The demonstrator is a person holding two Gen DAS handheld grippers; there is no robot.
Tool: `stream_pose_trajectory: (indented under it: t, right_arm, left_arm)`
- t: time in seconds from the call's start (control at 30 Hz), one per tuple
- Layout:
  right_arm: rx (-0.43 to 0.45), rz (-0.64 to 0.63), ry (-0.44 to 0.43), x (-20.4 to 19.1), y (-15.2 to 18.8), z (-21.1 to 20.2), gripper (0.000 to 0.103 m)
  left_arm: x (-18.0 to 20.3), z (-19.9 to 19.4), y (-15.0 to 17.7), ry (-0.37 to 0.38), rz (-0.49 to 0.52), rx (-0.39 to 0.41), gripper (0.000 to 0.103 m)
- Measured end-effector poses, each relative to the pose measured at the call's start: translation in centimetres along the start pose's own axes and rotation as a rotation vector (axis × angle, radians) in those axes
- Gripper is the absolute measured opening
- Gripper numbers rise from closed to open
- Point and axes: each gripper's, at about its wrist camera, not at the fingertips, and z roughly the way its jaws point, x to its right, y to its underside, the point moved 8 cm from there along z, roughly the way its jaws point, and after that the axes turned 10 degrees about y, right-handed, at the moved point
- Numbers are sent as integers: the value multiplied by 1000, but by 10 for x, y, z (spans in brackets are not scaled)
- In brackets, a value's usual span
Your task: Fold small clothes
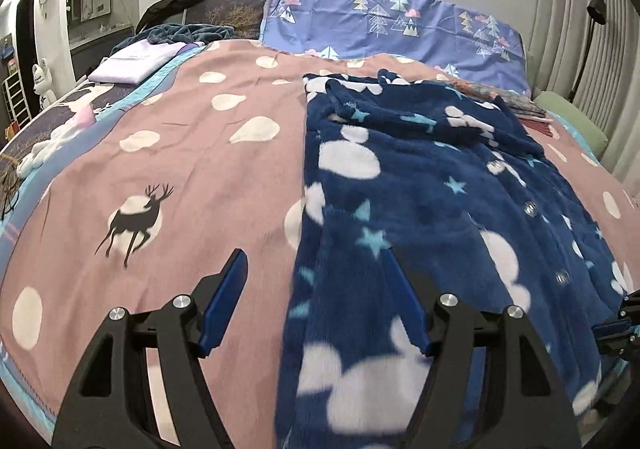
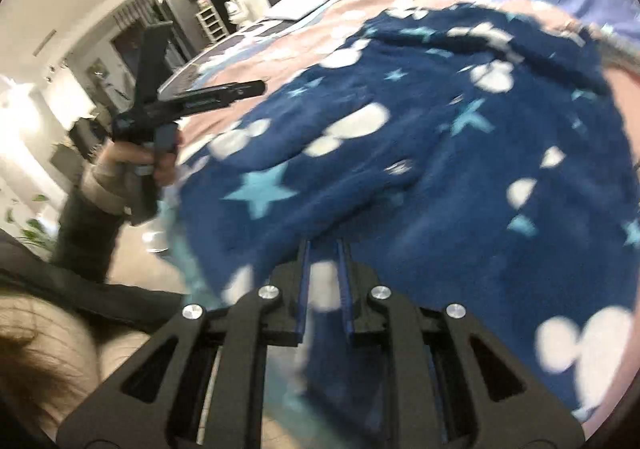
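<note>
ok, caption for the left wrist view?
Left gripper, jaws open, above the left edge of the navy fleece garment on the pink spotted bedspread.

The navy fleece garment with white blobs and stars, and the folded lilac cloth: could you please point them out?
navy fleece garment (image 1: 420, 185): left wrist view, middle of its front.
folded lilac cloth (image 1: 134, 63): left wrist view, top face.

Left gripper (image 1: 316, 261) tilted downward, jaws spread wide, nothing between the blue pads. Right gripper (image 2: 325, 249) also angled down, jaws narrow with a slim gap; whether they pinch anything is unclear. Left hand (image 2: 138, 161) wraps its gripper's handle, dark sleeve (image 2: 86, 233) behind.
</note>
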Motion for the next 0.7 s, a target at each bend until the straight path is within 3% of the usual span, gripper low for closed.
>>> stream_pose_trajectory:
  t: [0.03, 0.07, 0.33, 0.47, 0.5, 0.57, 0.7]
  right_arm:
    - [-12, 41, -44, -2, 0, 4, 38]
    - [-19, 94, -91, -2, 0, 6, 47]
    - [-23, 279, -251, -4, -9, -1, 55]
    - [-62, 269, -226, -10, -11, 7, 61]
    - [-74, 269, -217, -15, -14, 18, 58]
    - [-110, 284, -176, -17, -15, 33, 6]
    - [-19, 237, -67, -18, -23, -8, 5]
  left_arm:
    - [0, -2, 4, -3, 0, -1, 70]
    - [-1, -4, 6, -6, -2, -3, 71]
    - [-16, -27, 36, 3, -54, -10, 71]
    - [-16, -26, 45, 45, -79, -25, 71]
    - [-16, -23, 47, 53, -82, -36, 71]
    - [-13, -15, 52, 80, -90, -62, 71]
    - [-7, -15, 57, 133, -116, -69, 71]
